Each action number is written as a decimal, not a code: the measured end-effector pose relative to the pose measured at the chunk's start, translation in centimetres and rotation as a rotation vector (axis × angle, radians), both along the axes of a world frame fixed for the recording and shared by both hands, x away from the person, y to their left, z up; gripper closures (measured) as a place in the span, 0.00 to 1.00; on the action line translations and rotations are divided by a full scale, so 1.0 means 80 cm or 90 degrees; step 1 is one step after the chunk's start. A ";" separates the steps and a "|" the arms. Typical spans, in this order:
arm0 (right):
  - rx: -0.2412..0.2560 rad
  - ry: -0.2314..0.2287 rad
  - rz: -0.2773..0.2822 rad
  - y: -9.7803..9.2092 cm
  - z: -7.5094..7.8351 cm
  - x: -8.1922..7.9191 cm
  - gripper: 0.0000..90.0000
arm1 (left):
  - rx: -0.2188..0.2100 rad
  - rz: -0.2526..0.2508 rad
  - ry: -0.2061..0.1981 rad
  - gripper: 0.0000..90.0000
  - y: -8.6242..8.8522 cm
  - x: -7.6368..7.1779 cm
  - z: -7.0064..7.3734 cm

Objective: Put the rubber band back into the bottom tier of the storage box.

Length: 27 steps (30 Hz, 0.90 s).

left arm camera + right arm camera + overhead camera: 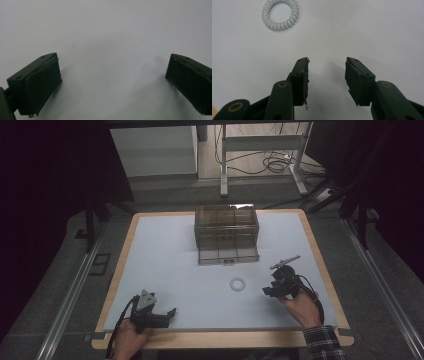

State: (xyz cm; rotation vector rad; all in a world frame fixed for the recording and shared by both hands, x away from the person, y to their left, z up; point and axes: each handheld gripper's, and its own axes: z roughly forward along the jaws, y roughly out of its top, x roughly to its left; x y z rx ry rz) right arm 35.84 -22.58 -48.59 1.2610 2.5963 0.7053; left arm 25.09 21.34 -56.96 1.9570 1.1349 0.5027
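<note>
Dim translucent box, contents indistinct

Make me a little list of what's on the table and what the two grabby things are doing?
table: white top, wooden rim
box: clear drawer box at the far middle, bottom drawer pulled open
ring: white coiled hair tie, lying flat, untouched
left hand-held gripper: jaws wide open, empty
right hand-held gripper: jaws open, empty, ring ahead of it

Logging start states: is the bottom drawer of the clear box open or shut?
Open. The bottom drawer juts forward from the clear box toward the coiled ring; its contents cannot be told.
</note>
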 end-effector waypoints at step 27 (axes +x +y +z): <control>-0.041 0.019 0.041 0.056 0.010 0.048 0.66 | -0.001 0.000 -0.001 0.00 0.000 0.000 0.000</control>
